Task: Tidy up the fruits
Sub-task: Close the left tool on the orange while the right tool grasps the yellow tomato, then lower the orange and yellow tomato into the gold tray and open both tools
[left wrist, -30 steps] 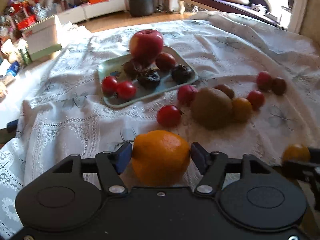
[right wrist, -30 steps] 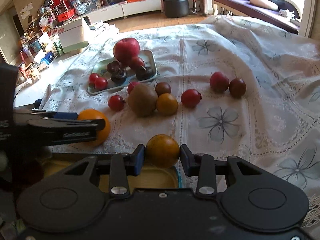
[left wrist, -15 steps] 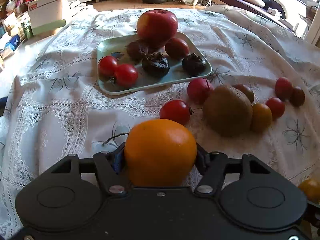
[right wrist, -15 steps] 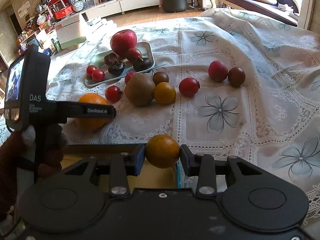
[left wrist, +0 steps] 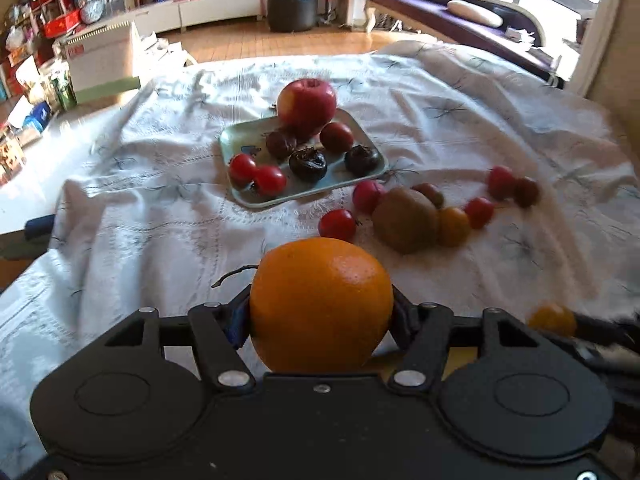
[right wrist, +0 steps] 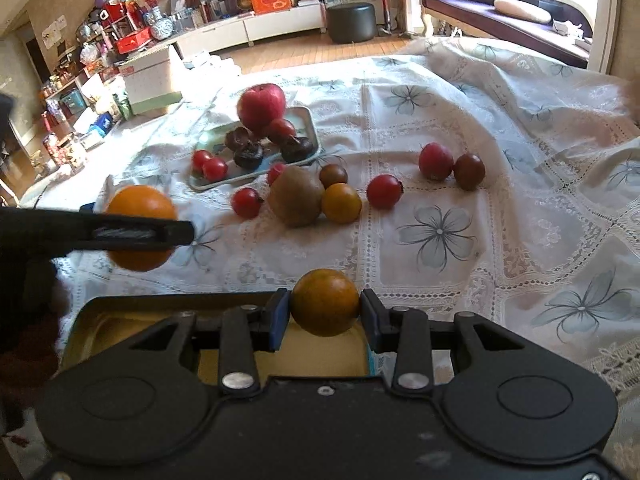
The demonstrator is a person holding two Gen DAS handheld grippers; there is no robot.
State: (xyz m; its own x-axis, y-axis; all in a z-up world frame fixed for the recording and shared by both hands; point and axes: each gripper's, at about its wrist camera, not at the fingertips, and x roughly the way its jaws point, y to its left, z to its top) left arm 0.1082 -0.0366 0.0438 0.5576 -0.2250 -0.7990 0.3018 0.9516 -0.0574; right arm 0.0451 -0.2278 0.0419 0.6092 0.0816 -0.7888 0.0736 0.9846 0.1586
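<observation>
1. The tablecloth [right wrist: 520,208] lies bare to the right of the loose fruit: open passage there.
2. A kiwi [right wrist: 295,196], a yellow tomato [right wrist: 341,203] and red tomatoes [right wrist: 384,191] cluster mid-table, blocking a straight path to the green tray [right wrist: 308,120].
3. That tray is crowded (a big apple [right wrist: 262,106] towers at its back); bare room only at its left corner.
4. The yellow tray [right wrist: 320,356] near the edge stands empty.

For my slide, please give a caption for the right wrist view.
Right gripper holds a small orange tomato above a yellow tray; left gripper holds an orange.
</observation>
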